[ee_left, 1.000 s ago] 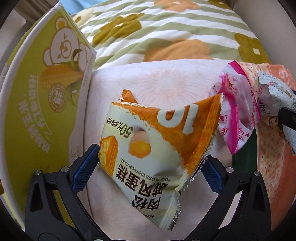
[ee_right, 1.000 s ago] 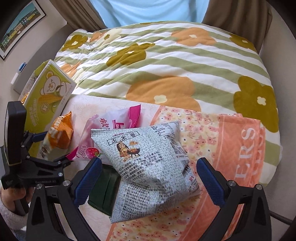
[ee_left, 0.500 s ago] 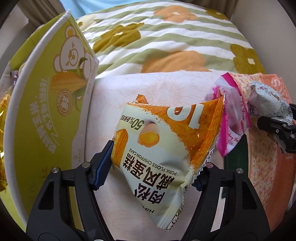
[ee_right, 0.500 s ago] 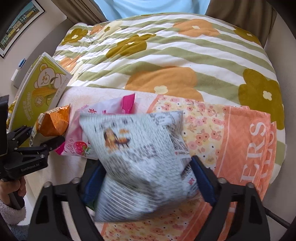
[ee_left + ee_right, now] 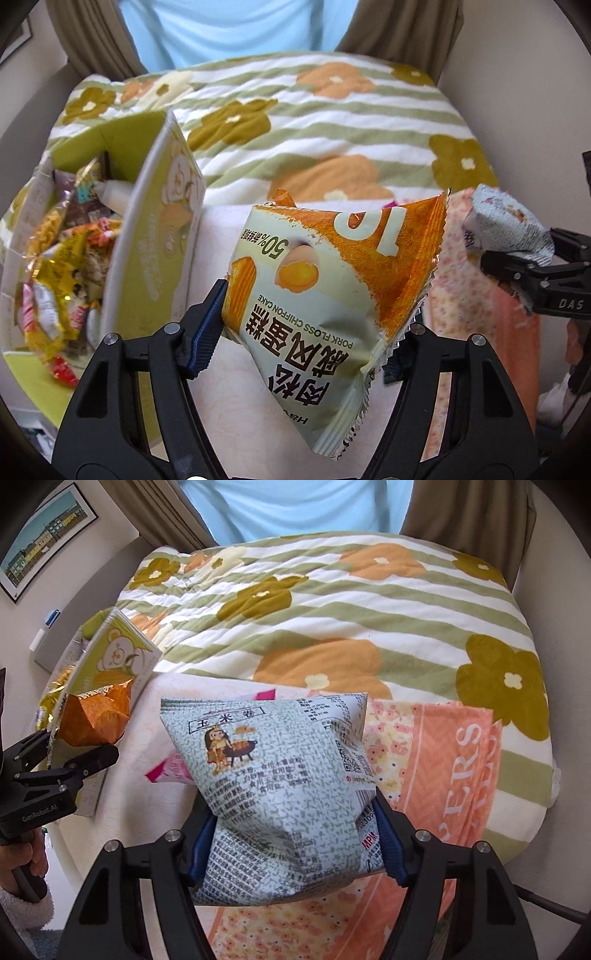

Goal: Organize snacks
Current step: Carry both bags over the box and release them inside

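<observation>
My left gripper (image 5: 314, 314) is shut on an orange-and-cream chiffon cake packet (image 5: 332, 277), held up off the pale cloth. To its left stands an open green carton (image 5: 155, 258) with a bear print, filled with several snack packets (image 5: 66, 258). My right gripper (image 5: 295, 834) has its jaws closing on a puffy grey newsprint-patterned snack bag (image 5: 280, 760), the blue pads pressing into its sides. That bag (image 5: 506, 225) also shows at the right of the left wrist view. A pink packet (image 5: 170, 771) lies mostly hidden behind the grey bag.
A flowered, green-striped bed cover (image 5: 332, 602) spreads behind. An orange flowered towel (image 5: 443, 775) lies to the right under the grey bag. A person's hand (image 5: 22, 864) in a fleecy sleeve holds the left gripper's handle. Walls close in on both sides.
Both grippers went from wide open to closed on their packets and rose. The left one lifted the cake packet higher, bringing the inside of the green carton into view.
</observation>
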`<state>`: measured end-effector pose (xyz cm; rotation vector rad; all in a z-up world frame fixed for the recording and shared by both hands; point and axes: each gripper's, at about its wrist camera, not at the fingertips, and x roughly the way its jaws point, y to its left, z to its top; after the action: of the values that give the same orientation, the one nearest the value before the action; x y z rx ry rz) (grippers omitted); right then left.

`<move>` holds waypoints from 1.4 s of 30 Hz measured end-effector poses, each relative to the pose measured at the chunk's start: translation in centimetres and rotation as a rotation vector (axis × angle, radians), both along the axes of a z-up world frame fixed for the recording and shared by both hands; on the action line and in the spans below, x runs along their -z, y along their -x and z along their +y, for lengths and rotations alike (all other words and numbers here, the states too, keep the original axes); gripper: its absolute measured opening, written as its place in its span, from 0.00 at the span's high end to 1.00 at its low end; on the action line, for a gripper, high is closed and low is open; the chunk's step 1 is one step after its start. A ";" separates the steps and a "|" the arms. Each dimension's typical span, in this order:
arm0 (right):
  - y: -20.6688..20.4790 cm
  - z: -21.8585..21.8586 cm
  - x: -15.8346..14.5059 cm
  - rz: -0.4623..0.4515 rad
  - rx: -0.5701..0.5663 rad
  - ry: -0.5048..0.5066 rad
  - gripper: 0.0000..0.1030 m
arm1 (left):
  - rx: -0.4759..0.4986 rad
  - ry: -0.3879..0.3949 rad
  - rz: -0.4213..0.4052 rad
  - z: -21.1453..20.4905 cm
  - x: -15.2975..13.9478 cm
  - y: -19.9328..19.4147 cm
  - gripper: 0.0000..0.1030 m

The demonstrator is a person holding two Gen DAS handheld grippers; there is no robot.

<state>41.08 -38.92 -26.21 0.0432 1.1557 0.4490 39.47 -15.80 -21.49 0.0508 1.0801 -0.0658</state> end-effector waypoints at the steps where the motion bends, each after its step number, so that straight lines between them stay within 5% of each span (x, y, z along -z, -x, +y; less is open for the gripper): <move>1: 0.1 0.2 -0.5 -0.005 -0.003 -0.004 0.34 | -0.003 0.009 -0.017 0.3 -1.1 0.4 0.35; 9: 1.5 4.5 -6.8 -0.103 -0.045 -0.067 0.34 | -0.057 0.022 -0.144 4.8 -8.1 2.8 0.35; 16: 3.1 11.5 -12.3 -0.202 -0.096 -0.117 0.34 | -0.097 0.027 -0.209 11.9 -11.1 4.1 0.35; 28: 2.8 24.8 -14.0 -0.194 -0.028 -0.178 0.34 | -0.008 0.005 -0.174 25.2 -10.3 1.3 0.35; 37: 0.6 30.3 -12.1 -0.132 0.120 -0.181 0.34 | 0.129 0.001 -0.106 29.4 -7.6 -4.0 0.35; 40: 0.2 30.9 -11.7 -0.109 0.172 -0.187 0.34 | 0.163 0.025 -0.083 29.7 -6.8 -4.9 0.26; 42: 0.0 31.1 -11.6 -0.104 0.195 -0.170 0.34 | 0.192 0.010 -0.083 29.5 -6.5 -5.1 0.03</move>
<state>41.12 -7.82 -14.65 0.2755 0.9976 0.3706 44.61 13.75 -15.01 0.1467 0.9895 -0.2399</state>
